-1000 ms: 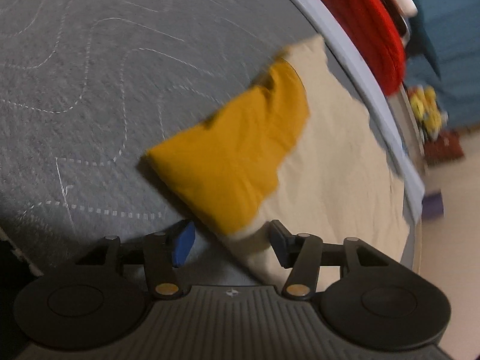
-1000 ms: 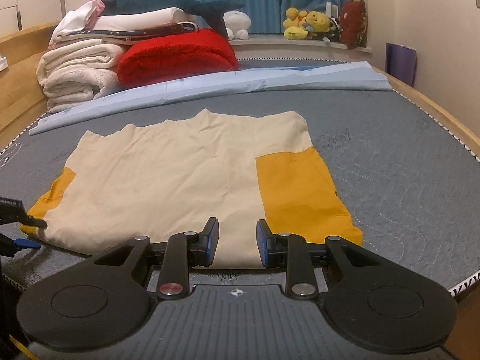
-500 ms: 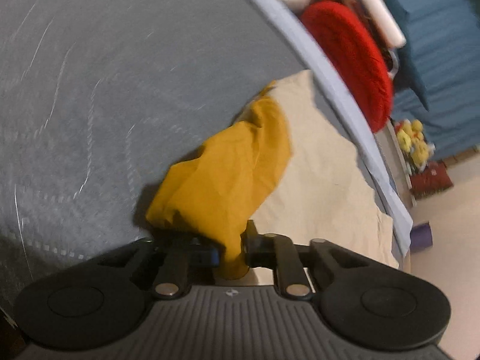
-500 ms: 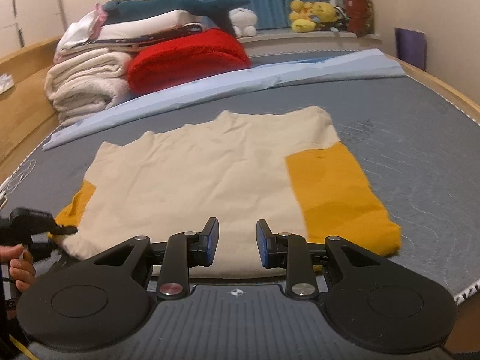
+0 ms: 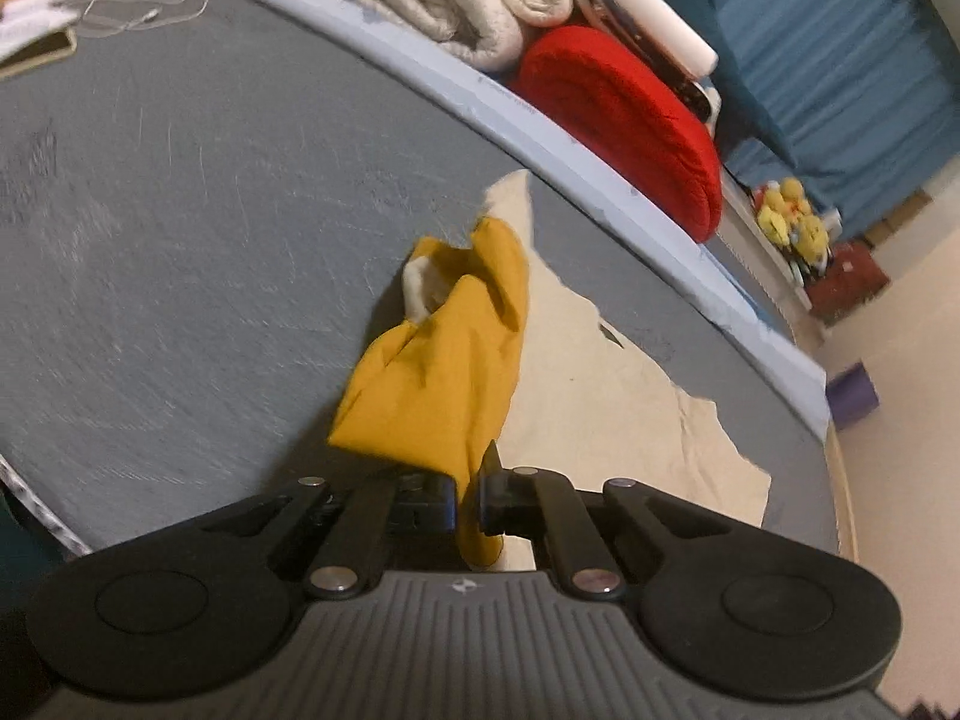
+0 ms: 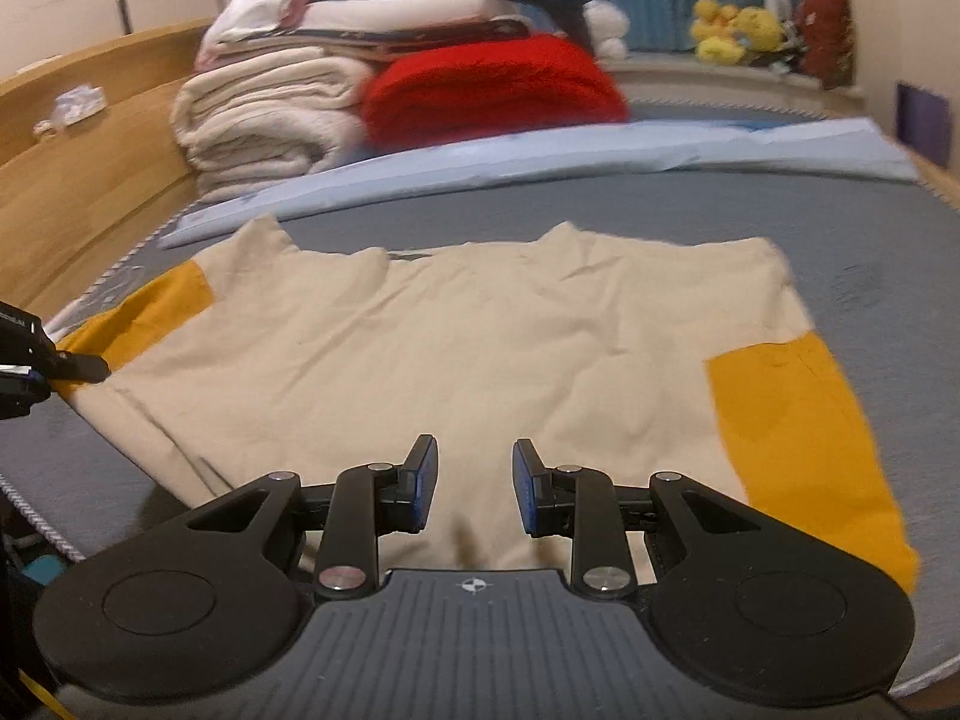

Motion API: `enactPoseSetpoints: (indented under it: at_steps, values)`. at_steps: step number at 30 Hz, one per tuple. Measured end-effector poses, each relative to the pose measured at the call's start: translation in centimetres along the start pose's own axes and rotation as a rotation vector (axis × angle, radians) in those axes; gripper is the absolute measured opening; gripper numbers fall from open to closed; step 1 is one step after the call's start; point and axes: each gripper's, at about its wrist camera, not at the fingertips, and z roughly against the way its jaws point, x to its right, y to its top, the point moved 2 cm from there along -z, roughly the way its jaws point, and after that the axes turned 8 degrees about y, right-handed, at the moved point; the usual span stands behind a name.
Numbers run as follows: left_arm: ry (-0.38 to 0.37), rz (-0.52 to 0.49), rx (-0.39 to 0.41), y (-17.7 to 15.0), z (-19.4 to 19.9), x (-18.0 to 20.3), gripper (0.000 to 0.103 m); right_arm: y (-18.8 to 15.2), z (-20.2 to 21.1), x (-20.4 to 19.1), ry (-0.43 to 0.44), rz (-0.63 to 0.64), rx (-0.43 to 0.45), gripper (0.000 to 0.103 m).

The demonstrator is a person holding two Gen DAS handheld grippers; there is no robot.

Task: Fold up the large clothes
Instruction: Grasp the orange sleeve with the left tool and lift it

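A: Where is the shirt?

B: The cream shirt [image 6: 456,336] lies spread flat on the grey mattress [image 5: 180,228], its hem toward the person and its neck toward the far side. It has a yellow sleeve at each side.

A: And the claws?

B: The left gripper [image 5: 469,501] is pinching the tip of the left sleeve [image 5: 444,378]; the yellow cloth runs between its fingers and is bunched and raised off the mattress. The right gripper [image 6: 474,489] hangs over the hem with its fingers spread, holding nothing. The right sleeve [image 6: 798,432] lies flat and untouched.

A: Which step is that?

B: It looks like the first fold: the left sleeve is being brought in over the body. Next, the left gripper would need to carry the sleeve across the cream cloth and lay it flat before letting go, while the right one could pin the hem or take its own sleeve.

A: Anything else nearby?

B: Past the shirt lies a pale blue sheet [image 6: 540,156], then folded white blankets [image 6: 270,114] and a red blanket [image 6: 492,90].
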Motion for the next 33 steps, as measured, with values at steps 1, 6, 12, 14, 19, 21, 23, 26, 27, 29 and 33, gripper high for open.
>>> enactPoseSetpoints:
  at_steps: [1,6,12,14,19,21,23,26,27,29,33]
  values:
    - [-0.003,-0.031,-0.009,0.0,0.2,-0.4,0.007,-0.1,-0.7,-0.7,0.025,-0.006,-0.012,0.028]
    - [0.013,-0.046,-0.029,-2.1,-1.2,-2.2,0.009,-2.4,-6.9,-2.0,-0.01,0.0,-0.233,0.027]
    - [0.06,0.104,-0.14,-2.7,-4.6,-4.5,0.036,-2.6,-8.5,-1.7,-0.065,-0.057,-0.262,0.028]
    - [0.064,0.184,-0.188,-2.9,-5.9,-5.4,0.042,-2.0,-7.6,-2.1,-0.05,-0.052,-0.226,0.028]
    - [0.115,0.333,-0.247,-3.7,-8.9,-6.6,0.051,-1.4,-5.4,-1.3,-0.028,-0.07,-0.188,0.028]
    - [0.126,0.375,-0.255,-4.0,-9.7,-7.2,0.056,-1.7,-4.9,-0.4,-0.028,-0.083,-0.194,0.028]
    - [0.118,0.41,-0.24,-3.7,-10.3,-7.4,0.057,-1.7,-4.8,0.0,-0.025,-0.095,-0.195,0.028]
    - [0.099,0.407,-0.204,-3.8,-10.7,-7.1,0.055,-1.7,-4.9,0.1,-0.005,-0.119,-0.196,0.028]
    - [0.096,0.389,-0.189,-3.8,-10.6,-6.9,0.037,-1.7,-5.1,-0.1,0.001,-0.12,-0.197,0.028]
    - [0.083,0.328,-0.148,-3.5,-10.2,-5.5,0.018,-1.9,-5.6,-0.4,0.016,-0.111,-0.207,0.028]
    - [0.029,0.225,-0.023,-3.3,-6.8,-3.2,0.01,-2.5,-8.6,-0.2,-0.038,-0.064,-0.308,0.028]
